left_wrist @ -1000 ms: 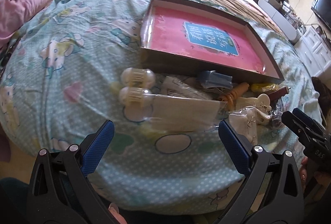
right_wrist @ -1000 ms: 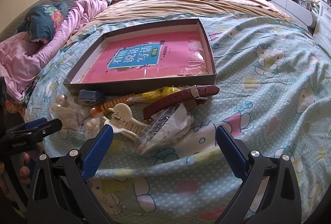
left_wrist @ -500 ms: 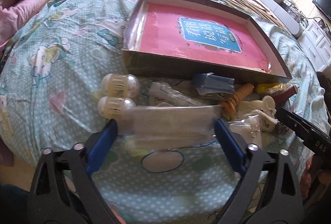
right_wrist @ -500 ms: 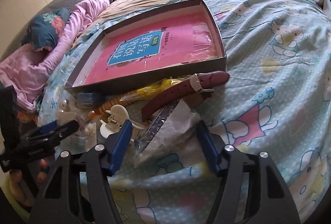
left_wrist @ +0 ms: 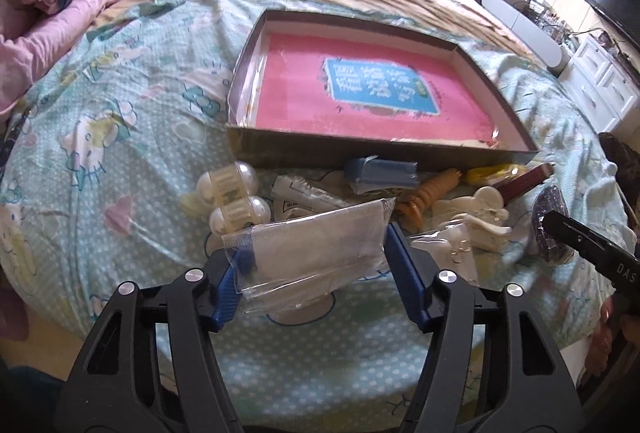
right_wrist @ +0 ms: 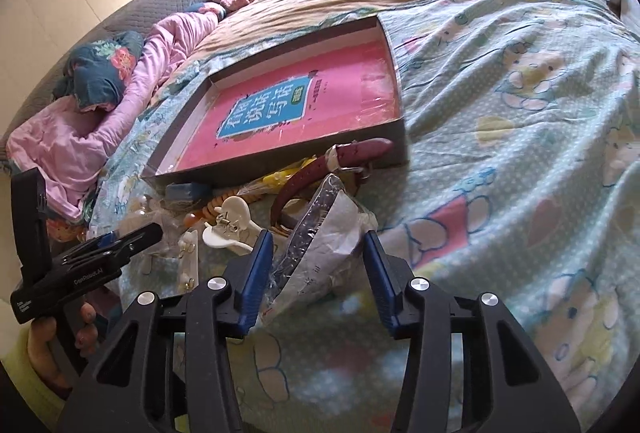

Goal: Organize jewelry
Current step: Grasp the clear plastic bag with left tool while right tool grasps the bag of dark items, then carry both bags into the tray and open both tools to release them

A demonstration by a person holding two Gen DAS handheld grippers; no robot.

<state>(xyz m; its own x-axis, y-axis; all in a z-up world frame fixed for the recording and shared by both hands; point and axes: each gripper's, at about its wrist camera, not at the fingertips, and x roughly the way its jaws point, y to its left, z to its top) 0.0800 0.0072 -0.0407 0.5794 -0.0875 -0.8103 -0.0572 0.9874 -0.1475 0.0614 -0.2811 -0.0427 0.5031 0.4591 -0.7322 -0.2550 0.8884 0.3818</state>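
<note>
Two grippers closing: left gripper (left_wrist: 316, 265) pinching clear plastic bag (left_wrist: 312, 245), right gripper (right_wrist: 318, 273) narrowing around crinkled bag (right_wrist: 324, 233), contact unclear, both near tray (left_wrist: 360, 149).

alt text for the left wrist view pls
The left claw has just been closing around a clear plastic pouch on a cartoon-print bedsheet. Beyond it lie hair clips and small packets, in front of a shallow box holding a pink book.
</note>
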